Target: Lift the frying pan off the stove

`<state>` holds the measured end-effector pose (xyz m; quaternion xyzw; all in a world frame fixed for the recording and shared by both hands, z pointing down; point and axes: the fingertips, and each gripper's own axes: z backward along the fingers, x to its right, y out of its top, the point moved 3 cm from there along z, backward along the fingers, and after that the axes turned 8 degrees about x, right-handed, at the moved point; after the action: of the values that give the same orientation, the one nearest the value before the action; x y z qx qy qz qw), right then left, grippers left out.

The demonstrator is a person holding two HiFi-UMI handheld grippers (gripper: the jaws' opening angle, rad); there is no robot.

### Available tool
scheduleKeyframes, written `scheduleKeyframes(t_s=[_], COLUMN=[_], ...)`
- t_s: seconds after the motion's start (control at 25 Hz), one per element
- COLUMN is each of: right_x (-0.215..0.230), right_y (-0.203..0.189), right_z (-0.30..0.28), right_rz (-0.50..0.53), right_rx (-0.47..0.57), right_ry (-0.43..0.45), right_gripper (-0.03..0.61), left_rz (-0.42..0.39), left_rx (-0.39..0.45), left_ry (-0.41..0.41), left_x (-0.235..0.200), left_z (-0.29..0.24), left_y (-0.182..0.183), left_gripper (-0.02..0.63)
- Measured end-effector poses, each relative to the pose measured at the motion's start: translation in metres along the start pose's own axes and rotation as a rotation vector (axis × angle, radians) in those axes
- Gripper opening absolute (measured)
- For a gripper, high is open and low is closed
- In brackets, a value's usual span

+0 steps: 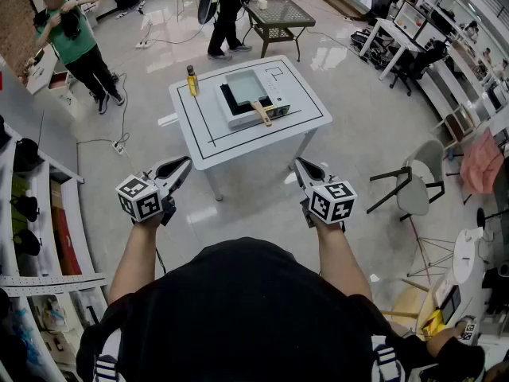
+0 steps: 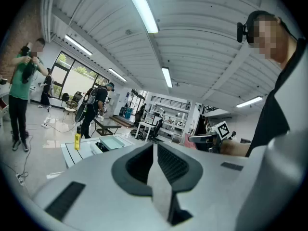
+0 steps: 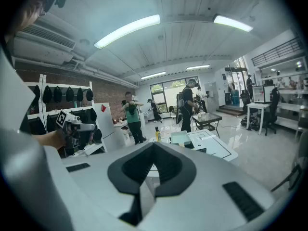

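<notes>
Both empty and clenched, the left gripper (image 1: 180, 168) and right gripper (image 1: 302, 168) are hanging well short of the white table (image 1: 238, 140). I am not yet approaching the frying pan (image 1: 247, 87), which is sitting on the portable stove (image 1: 276, 108), handle toward me.

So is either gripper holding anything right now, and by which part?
Nothing is held. The left gripper and right gripper are both shut and empty, short of the table; the frying pan sits untouched on the stove.
</notes>
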<state>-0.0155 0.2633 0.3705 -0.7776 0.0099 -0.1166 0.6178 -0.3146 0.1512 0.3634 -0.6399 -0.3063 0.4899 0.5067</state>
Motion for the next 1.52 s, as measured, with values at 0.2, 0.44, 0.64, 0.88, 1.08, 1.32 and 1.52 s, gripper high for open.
scheduleKeyframes(t_s=[0.2, 0.44, 0.64, 0.88, 1.08, 1.32, 1.52], right_x=[0.0, -0.004, -0.004, 0.003, 0.006, 0.017, 0.025], right_y=[0.001, 0.003, 0.006, 0.009, 0.006, 0.0, 0.002], right_z=[-0.004, -0.006, -0.009, -0.008, -0.011, -0.02, -0.032], right_rz=[-0.002, -0.014, -0.044, -0.057, -0.064, -0.082, -0.089], right_rx=[0.0, 0.014, 0.044, 0.046, 0.046, 0.042, 0.046], right_ry=[-0.004, -0.012, -0.041, -0.074, -0.079, -0.08, -0.073], right_gripper=[0.005, 0.005, 0.005, 0.005, 0.005, 0.005, 0.005], left_rz=[0.011, 0.018, 0.023, 0.036, 0.03, 0.029, 0.026], left_rx=[-0.012, -0.025, -0.02, -0.029, -0.035, -0.051, -0.062], left_ry=[-0.007, -0.05, -0.058, -0.068, -0.079, -0.075, -0.068], left_x=[-0.006, -0.004, -0.012, -0.015, -0.016, -0.023, -0.029], left_z=[-0.002, -0.008, -0.009, -0.014, -0.02, -0.03, -0.04], left_y=[-0.003, -0.004, -0.003, -0.006, -0.007, -0.01, -0.009], left_gripper=[0.034, 0.035, 0.034, 0.035, 0.035, 0.035, 0.034])
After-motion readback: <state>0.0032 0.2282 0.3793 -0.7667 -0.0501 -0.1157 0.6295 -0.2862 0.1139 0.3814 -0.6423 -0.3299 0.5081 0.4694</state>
